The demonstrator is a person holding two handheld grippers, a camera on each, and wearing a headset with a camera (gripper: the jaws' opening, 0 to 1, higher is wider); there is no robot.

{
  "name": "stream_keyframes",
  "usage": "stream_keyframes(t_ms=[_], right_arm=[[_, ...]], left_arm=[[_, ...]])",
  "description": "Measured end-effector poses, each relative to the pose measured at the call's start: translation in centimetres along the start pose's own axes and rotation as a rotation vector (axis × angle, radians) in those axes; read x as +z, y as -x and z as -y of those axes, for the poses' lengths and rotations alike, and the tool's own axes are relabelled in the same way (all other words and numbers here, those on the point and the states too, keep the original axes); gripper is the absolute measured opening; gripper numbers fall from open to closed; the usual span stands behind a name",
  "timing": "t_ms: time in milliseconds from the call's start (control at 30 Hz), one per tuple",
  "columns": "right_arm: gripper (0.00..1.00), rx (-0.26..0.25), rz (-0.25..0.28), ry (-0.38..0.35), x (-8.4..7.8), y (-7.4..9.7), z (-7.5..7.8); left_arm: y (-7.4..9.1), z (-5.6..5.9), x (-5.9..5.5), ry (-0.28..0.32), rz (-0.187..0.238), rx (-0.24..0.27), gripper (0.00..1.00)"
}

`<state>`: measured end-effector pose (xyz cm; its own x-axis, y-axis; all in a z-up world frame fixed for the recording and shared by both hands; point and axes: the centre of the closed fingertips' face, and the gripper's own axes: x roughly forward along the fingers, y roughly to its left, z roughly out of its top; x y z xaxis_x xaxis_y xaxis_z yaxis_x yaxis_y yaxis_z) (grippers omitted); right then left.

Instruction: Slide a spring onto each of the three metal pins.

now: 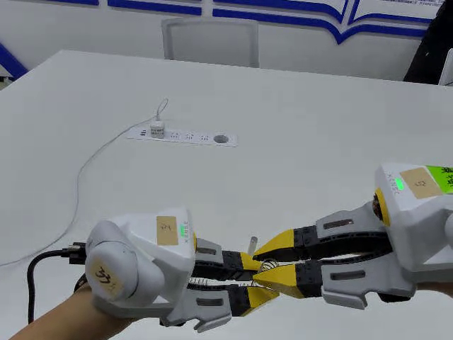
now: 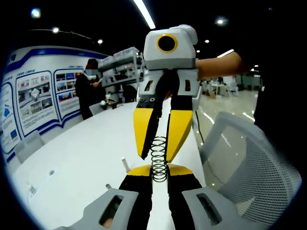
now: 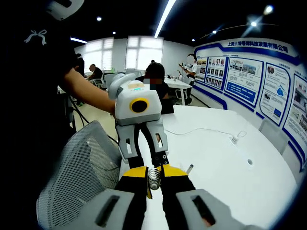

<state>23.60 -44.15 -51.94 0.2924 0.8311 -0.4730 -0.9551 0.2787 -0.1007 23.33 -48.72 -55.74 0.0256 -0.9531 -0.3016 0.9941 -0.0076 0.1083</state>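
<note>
A cable (image 1: 79,176) is trailing across the left of the white table (image 1: 304,163) to a power strip (image 1: 182,134) lying further back. In the head view the left gripper (image 1: 253,278) is reaching in from the lower left, a hand wrapping its body. Its jaws are standing close together, and in the left gripper view they are pinching the near end of the spring (image 2: 158,158). Just past those tips a single pin (image 1: 253,244) is standing upright on the table, bare, with nothing on it. The spring is hanging in the air above the table, spanning the meeting jaw tips of both grippers, beside the pin and not touching it. The right gripper (image 1: 258,266) is coming in from the right, tip to tip with the left one; its yellow jaws are clamping the spring from both sides. In the right gripper view the coil is sitting squeezed between that gripper's own tips.
</note>
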Motion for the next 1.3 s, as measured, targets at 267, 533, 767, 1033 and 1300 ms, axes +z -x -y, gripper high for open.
stream_keyframes(t_ms=[267,533,767,1033,1300], right_arm=[[0.12,-0.01,-0.016,-0.032,-0.5,-0.1,0.1],[0.12,-0.015,0.001,-0.046,-0.3,0.2,0.3],[0.11,-0.016,-0.012,-0.044,-0.5,0.1,0.2],[0.11,-0.054,-0.012,-0.039,-0.5,0.1,0.9],[0.11,-0.102,0.017,-0.04,0.1,0.6,1.9]], left_arm=[[0.1,0.0,-0.4,0.022,0.013,0.015,0.1],[0.4,-0.5,-0.5,0.028,0.01,0.028,0.1],[0.3,-0.3,-0.7,0.018,0.0,0.024,0.1],[0.3,-1.1,-0.6,0.026,0.009,0.073,0.11],[1.0,-2.5,-0.5,0.038,0.014,0.122,0.21]])
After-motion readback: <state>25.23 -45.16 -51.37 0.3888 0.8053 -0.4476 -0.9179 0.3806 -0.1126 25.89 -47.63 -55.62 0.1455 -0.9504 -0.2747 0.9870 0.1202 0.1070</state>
